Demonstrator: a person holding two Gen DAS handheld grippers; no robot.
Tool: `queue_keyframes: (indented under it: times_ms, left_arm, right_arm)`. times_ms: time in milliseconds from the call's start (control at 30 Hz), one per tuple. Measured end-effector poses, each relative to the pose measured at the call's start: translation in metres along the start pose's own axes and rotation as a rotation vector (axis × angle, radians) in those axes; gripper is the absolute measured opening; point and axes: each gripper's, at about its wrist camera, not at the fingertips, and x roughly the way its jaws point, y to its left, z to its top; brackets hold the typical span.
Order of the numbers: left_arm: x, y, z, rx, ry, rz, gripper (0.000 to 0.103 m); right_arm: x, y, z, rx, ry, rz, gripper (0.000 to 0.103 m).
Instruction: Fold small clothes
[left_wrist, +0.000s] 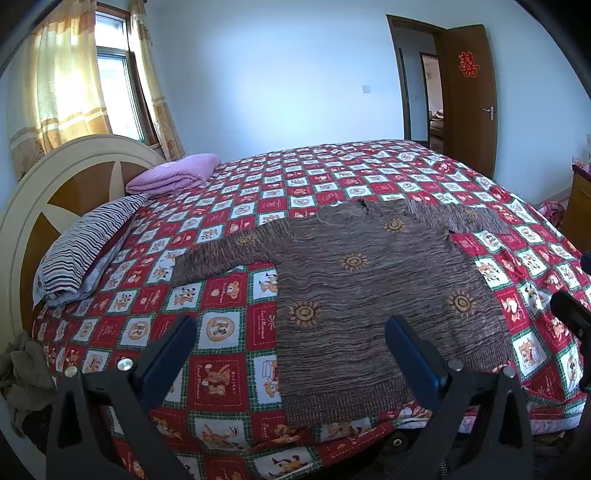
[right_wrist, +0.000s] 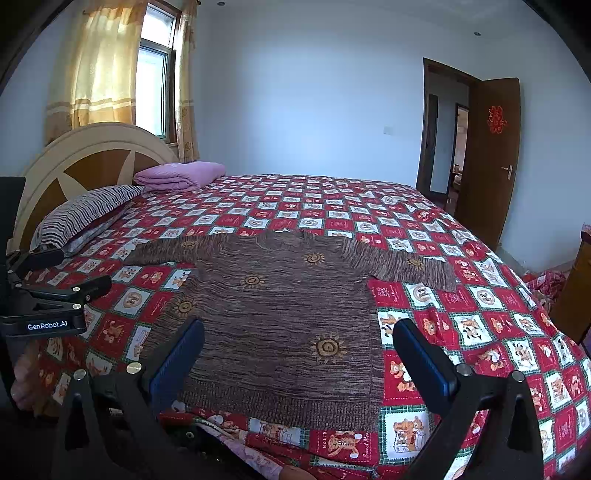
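Note:
A small brown knitted sweater with sun motifs lies flat on the bed, both sleeves spread out sideways; it also shows in the right wrist view. My left gripper is open and empty, held above the sweater's lower left hem and the bedspread beside it. My right gripper is open and empty, held above the sweater's lower right part. The left gripper also shows at the left edge of the right wrist view.
The bed has a red checked bear-print bedspread. A striped pillow and a folded purple blanket lie by the headboard. An open brown door stands at the far right. A wooden cabinet stands right of the bed.

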Motion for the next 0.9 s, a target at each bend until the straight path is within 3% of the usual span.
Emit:
queue_keyframes:
  times_ms: [900]
  left_arm:
    - [0.0022,0.0034,-0.0012,0.001,0.003,0.003,0.103]
  right_arm:
    - [0.0023,-0.0013,-0.0015,0.009,0.008,0.005,0.102]
